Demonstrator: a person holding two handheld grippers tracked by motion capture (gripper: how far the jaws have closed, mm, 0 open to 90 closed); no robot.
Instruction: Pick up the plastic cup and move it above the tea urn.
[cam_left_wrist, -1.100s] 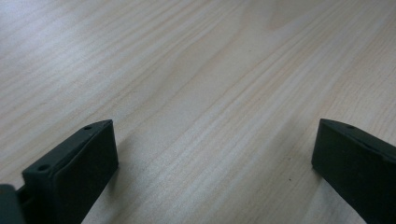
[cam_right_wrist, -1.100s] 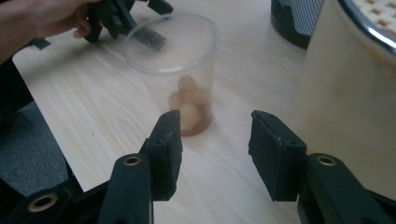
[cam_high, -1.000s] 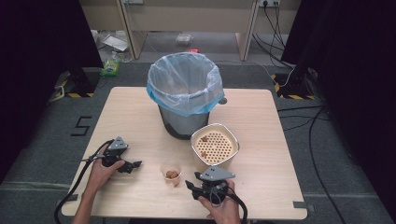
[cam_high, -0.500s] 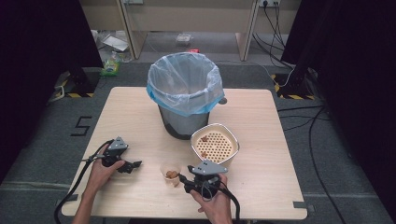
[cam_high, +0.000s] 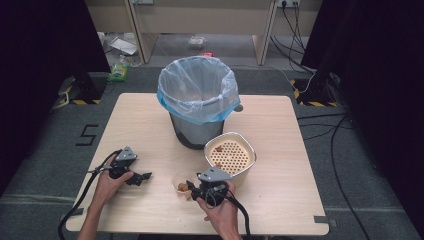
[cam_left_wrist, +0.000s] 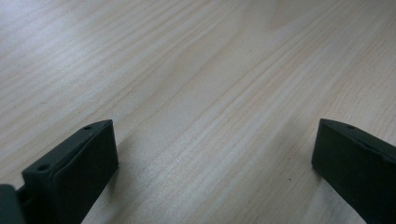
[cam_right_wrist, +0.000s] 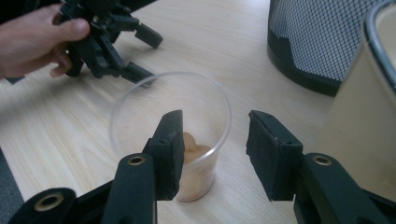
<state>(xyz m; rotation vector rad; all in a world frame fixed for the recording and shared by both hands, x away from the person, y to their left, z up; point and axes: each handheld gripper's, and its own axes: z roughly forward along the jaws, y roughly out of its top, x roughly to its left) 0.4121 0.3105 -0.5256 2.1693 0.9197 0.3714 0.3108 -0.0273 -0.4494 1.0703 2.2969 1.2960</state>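
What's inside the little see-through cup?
The cup holds some light brown lumps at the bottom, maybe food. One jaw of the right tongs reaches inside the rim and covers part of them, so I can't count them.

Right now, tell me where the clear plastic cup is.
In the high view the clear plastic cup stands near the table's front edge, just left of the right gripper and below-left of the perforated metal bowl. One jaw is inside its rim, one outside.
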